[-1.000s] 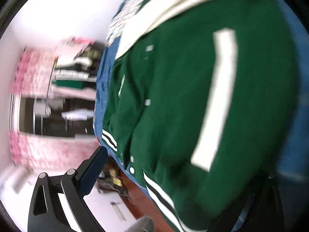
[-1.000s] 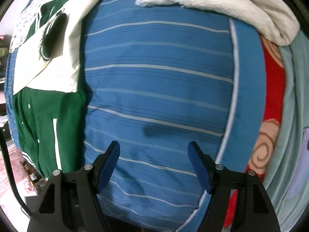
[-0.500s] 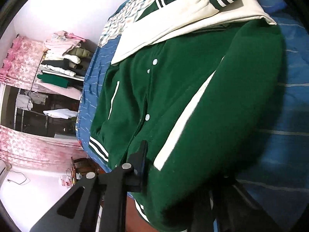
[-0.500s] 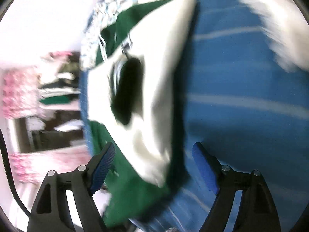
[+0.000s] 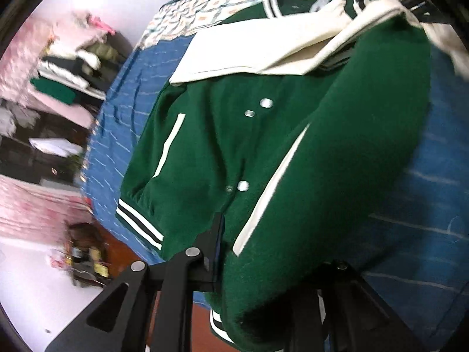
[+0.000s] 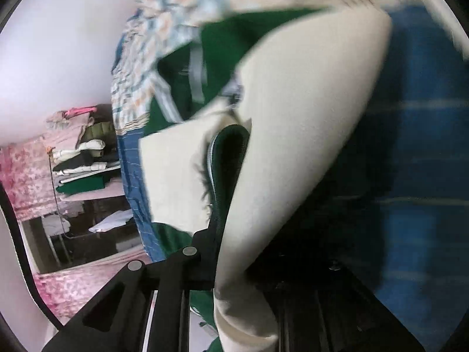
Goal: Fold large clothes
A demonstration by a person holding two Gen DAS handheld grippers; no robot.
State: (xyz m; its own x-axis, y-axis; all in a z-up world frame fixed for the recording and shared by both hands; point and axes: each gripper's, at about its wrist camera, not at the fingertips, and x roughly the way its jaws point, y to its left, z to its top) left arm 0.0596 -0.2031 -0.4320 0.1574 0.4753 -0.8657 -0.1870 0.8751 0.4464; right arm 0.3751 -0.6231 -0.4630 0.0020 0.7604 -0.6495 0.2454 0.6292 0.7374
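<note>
Fingers of the left gripper (image 5: 231, 267) pinch the green jacket (image 5: 293, 161) hem; the right gripper (image 6: 234, 261) fingers clamp its cream sleeve (image 6: 293, 135) over the blue bed (image 5: 425, 205).

The left gripper (image 5: 263, 264) was closed on a thick fold of the green jacket (image 5: 322, 176), its black fingers (image 5: 205, 252) pressed against the fabric from both sides. The right gripper (image 6: 249, 264) was also closed, and it pinched the cream sleeve (image 6: 293, 146), with one finger (image 6: 205, 249) visible beside the cloth
</note>
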